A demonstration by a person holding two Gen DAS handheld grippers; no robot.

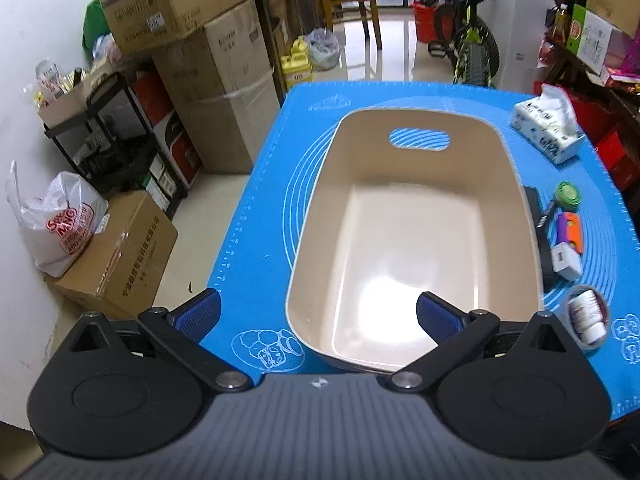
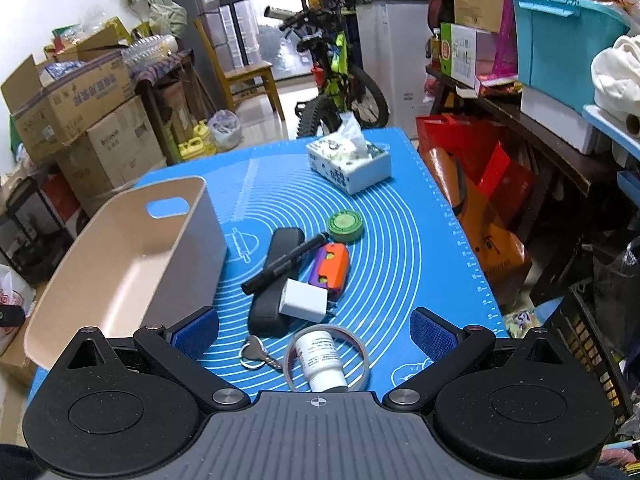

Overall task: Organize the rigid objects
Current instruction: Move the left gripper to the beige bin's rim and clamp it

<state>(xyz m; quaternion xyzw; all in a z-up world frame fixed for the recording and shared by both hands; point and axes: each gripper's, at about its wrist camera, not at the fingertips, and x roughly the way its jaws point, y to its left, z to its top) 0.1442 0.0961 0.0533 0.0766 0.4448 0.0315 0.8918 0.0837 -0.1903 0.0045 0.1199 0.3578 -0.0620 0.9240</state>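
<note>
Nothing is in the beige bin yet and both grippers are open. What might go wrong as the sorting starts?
1. The black marker lies across the black case; lifting the case first would likely roll it off.
2. The white bottle sits inside a clear tape ring; the right gripper may catch both.
3. The beige bin could slide if bumped.

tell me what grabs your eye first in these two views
The big empty beige bin fills the middle of the bright blue mat, right under the open left gripper. Just right of the bin lies a huddle of small things: a black marker across a black case, a white charger, an orange and purple toy and a green roll of tape. Nearest the open right gripper, a white pill bottle lies inside a clear ring.
</note>
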